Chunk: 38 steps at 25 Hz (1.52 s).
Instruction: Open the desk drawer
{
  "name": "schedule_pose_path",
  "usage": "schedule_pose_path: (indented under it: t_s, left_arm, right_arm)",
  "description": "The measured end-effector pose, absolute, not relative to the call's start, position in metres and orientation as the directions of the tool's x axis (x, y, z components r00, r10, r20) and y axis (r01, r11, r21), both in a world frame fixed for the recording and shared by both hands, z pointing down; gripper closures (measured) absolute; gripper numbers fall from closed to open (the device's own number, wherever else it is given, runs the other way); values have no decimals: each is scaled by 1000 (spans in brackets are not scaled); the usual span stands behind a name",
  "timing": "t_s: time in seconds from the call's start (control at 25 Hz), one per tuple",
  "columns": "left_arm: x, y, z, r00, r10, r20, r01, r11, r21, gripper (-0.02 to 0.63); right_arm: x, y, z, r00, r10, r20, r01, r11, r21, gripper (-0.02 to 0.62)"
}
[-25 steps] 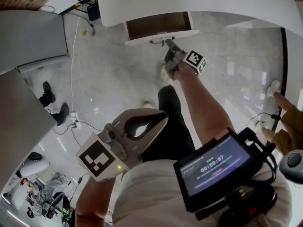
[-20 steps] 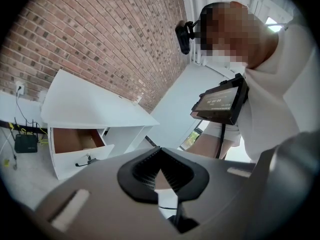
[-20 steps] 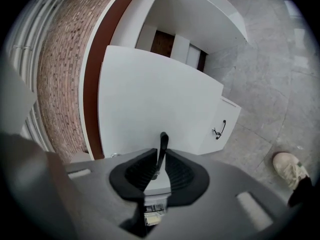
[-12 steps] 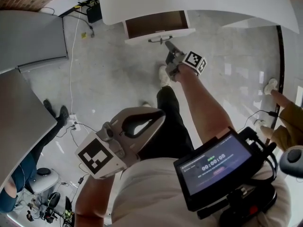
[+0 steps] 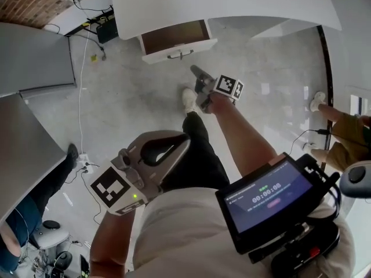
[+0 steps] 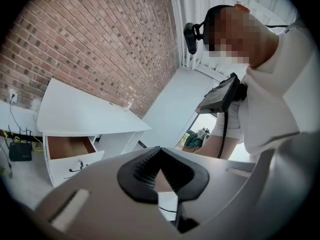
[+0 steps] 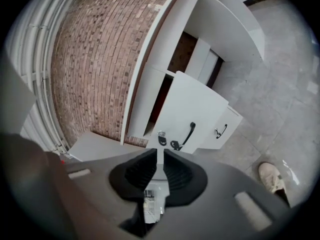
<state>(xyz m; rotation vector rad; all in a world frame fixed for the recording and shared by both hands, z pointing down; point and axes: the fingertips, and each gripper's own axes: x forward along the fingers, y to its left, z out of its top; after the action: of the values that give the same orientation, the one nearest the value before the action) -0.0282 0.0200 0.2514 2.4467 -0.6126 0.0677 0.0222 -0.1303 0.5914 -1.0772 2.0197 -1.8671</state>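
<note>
Right gripper stretched far toward the open drawer, jaws just been closing, slim gap, empty; left gripper near, clenched. Lock only shows in right gripper view.

Worktop: smooth, matt white laminate. Drawer: brown wood-look lining inside and a matt white front, with a dark metal handle. Floor: pale grey, stone-like and polished, with glossy reflections. Wall: rough red brick with paler mortar joints. Left gripper: matt grey plastic shell; jaws lined with black, ribbed, rubber-like pads.
</note>
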Motion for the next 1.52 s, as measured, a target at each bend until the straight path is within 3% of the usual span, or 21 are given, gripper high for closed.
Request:
schedule_pose_path:
  t_s: [0.28,0.88,1.52]
  left_arm:
    - [-30,88,233,925,-331,189,-380,-783,492,603]
    - [-49,187,188,920,-348,179,-392,-806,444,602]
    - [-79,184,200,910,-377,172,-413,-796,442,603]
  right_arm:
    - [8,-66,545,-777,-535,330,-440,87,-894,558]
    - [-18,48,421,-848,-385,364,-512,418,-750,572]
    - [-63,65,352,-897,-321,302,-441,624,-646,581]
